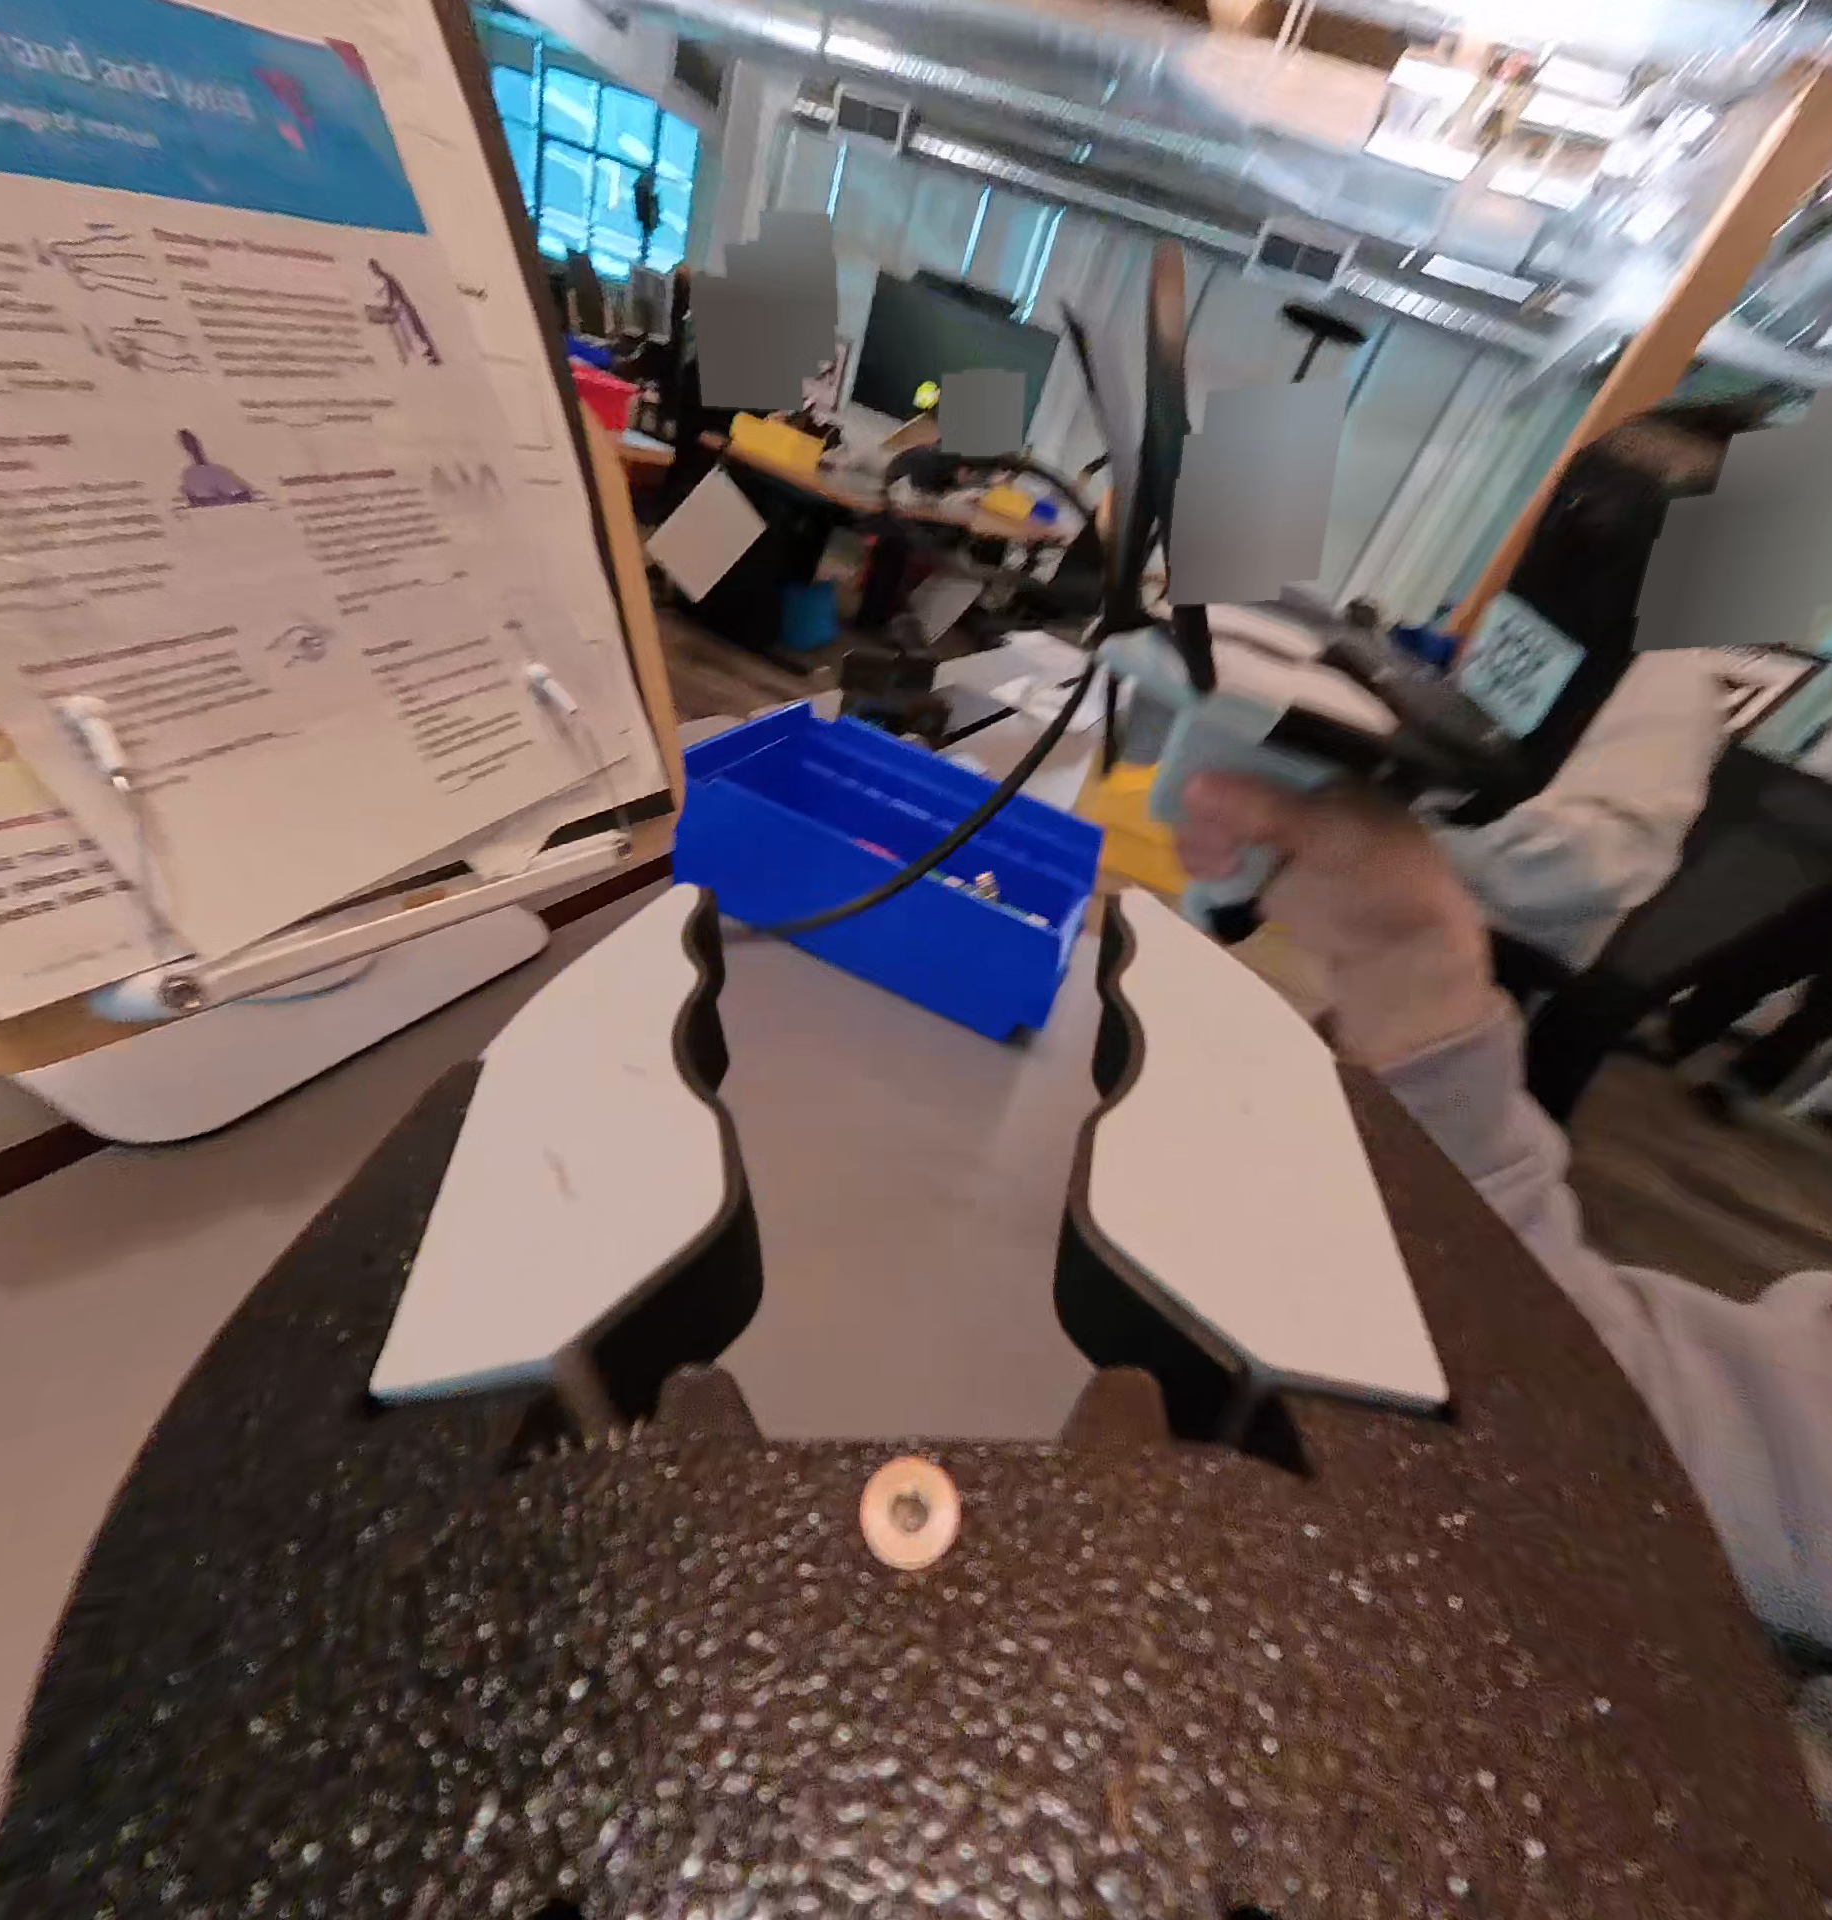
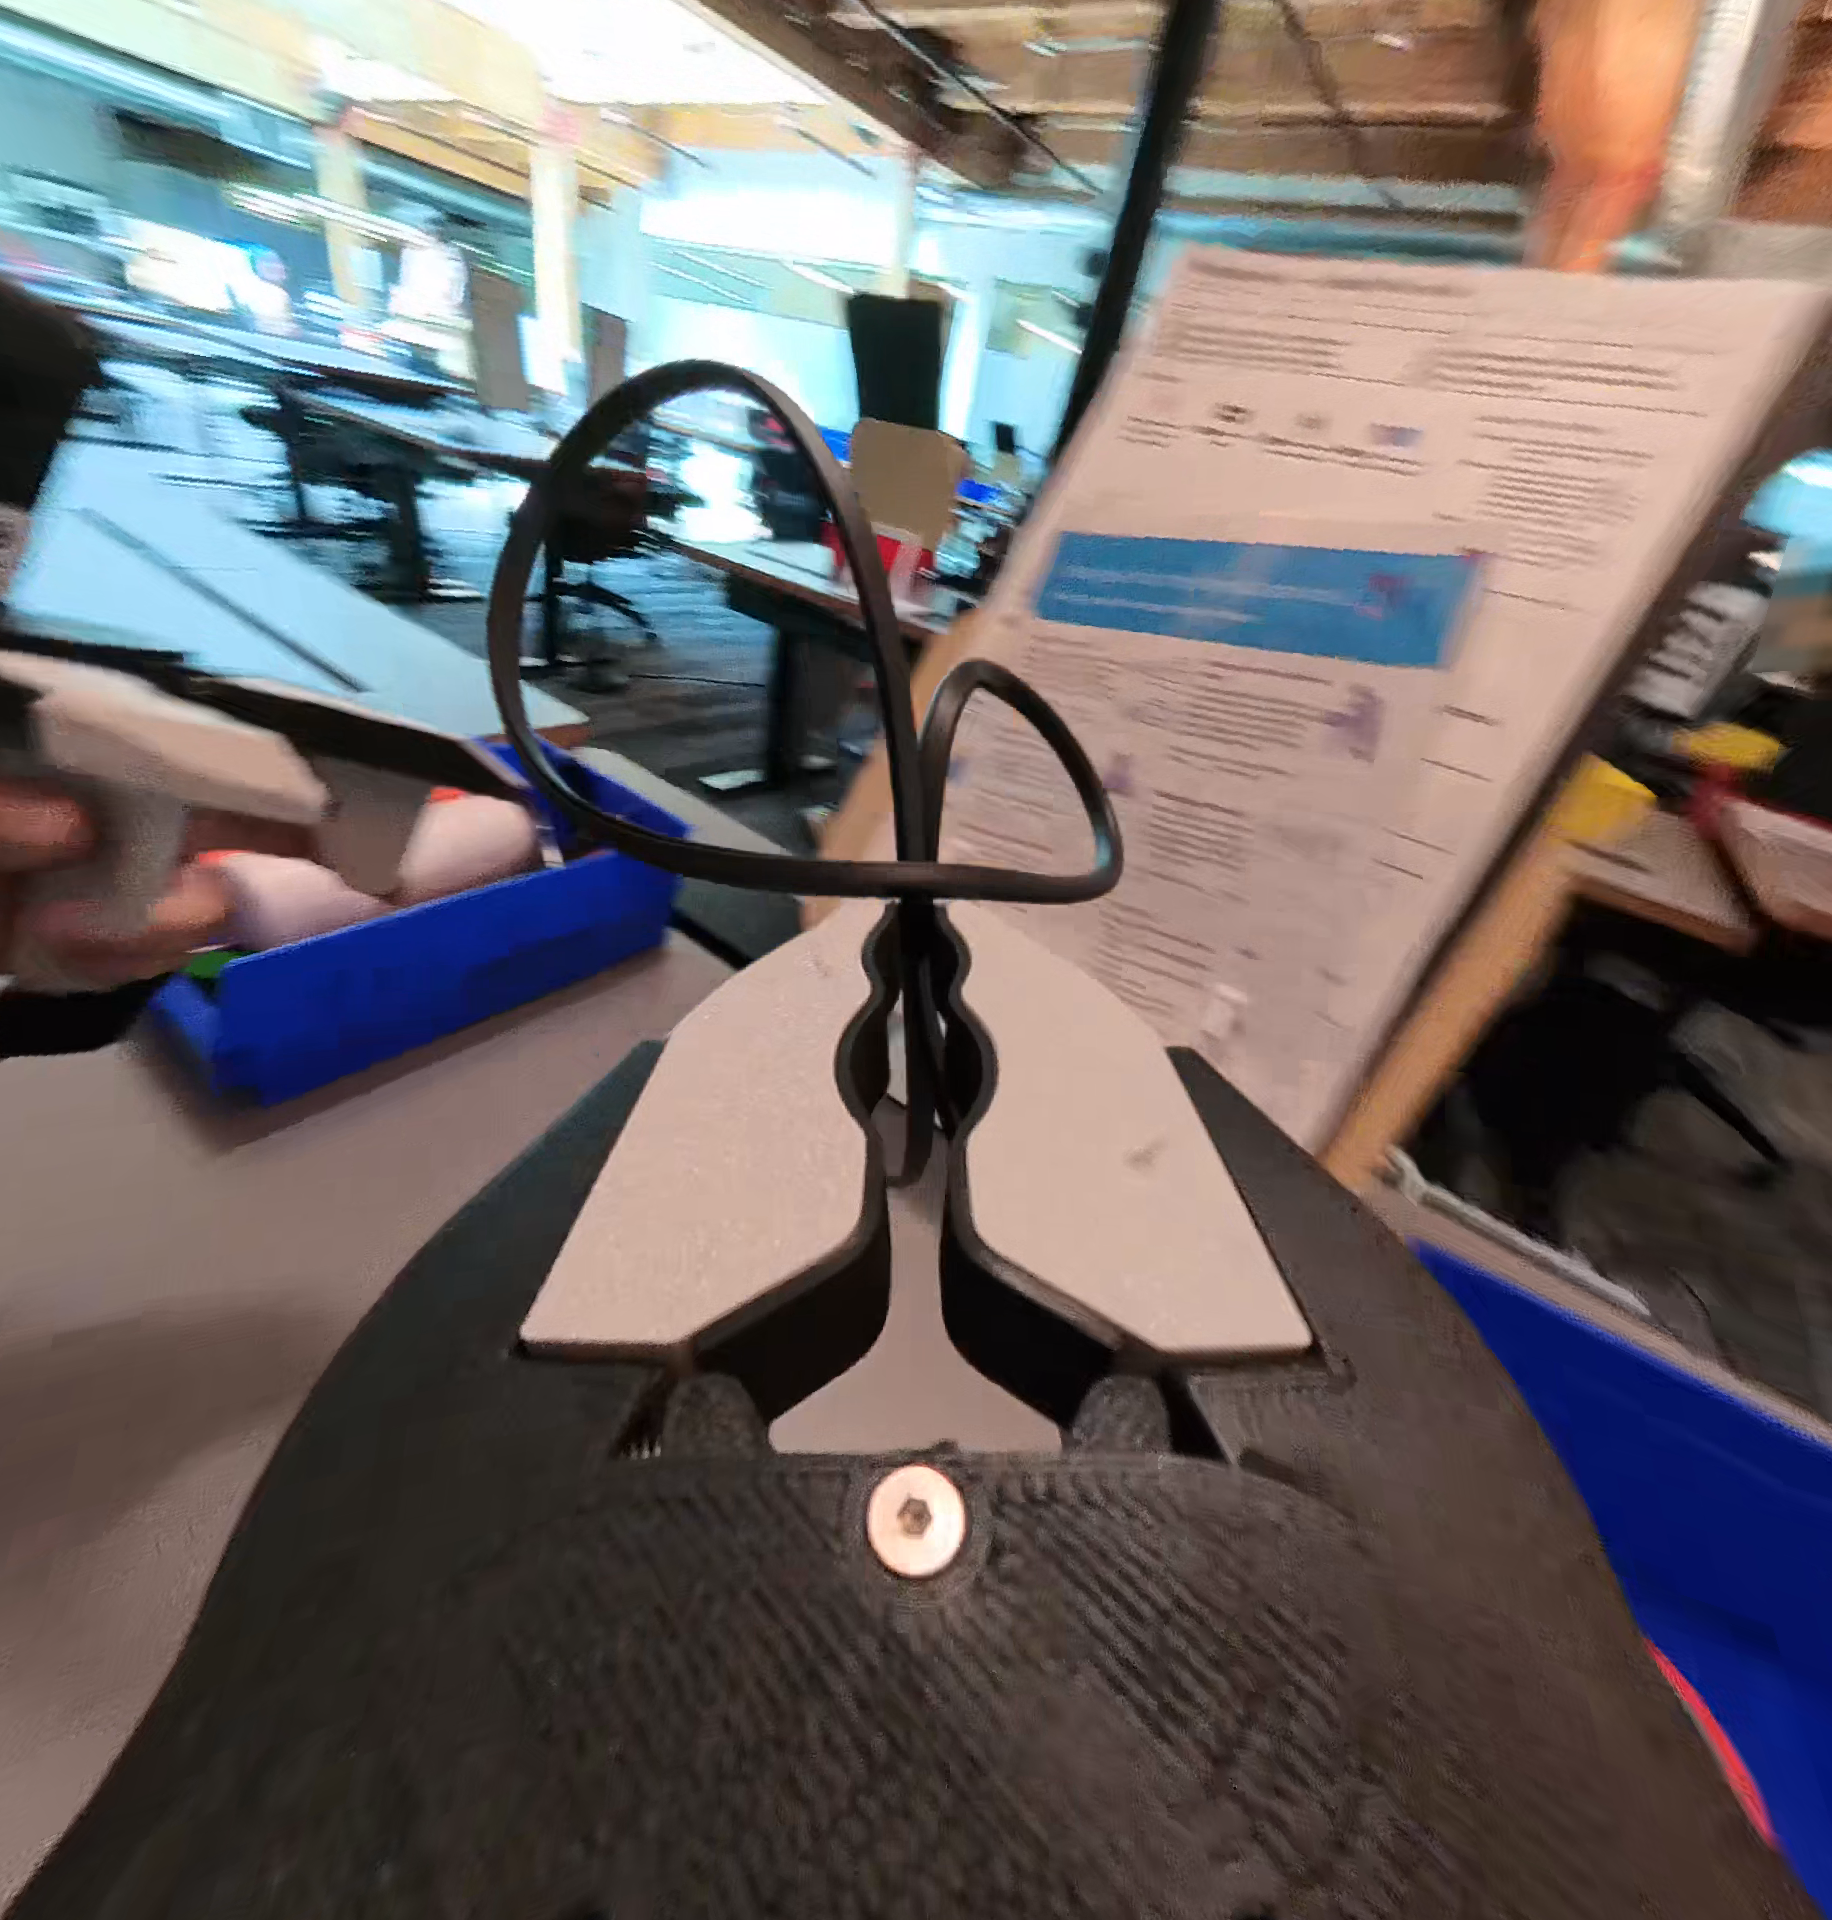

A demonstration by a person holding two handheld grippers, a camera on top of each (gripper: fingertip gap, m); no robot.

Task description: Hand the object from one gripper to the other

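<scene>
A thin black band (image 2: pixel 538 582) twists into loops ahead of my right gripper (image 2: pixel 917 925), which is shut on its lower part between the fingertips. My left gripper (image 1: pixel 907 925) is open and empty above the grey table (image 1: pixel 891 1195), pointing at a blue bin (image 1: pixel 891 883). In the left wrist view the right gripper (image 1: pixel 1151 675) is up to the right, held by a hand (image 1: pixel 1338 883), with the band (image 1: pixel 1161 416) standing up from it, blurred. In the right wrist view the left gripper (image 2: pixel 455 774) is at the far left, apart from the band.
A tilted document stand with printed pages (image 1: pixel 268 520) stands on the left of the table; it also shows in the right wrist view (image 2: pixel 1307 727). The blue bin (image 2: pixel 424 966) holds small items. A second blue bin (image 2: pixel 1670 1455) is at lower right. Desks and chairs are behind.
</scene>
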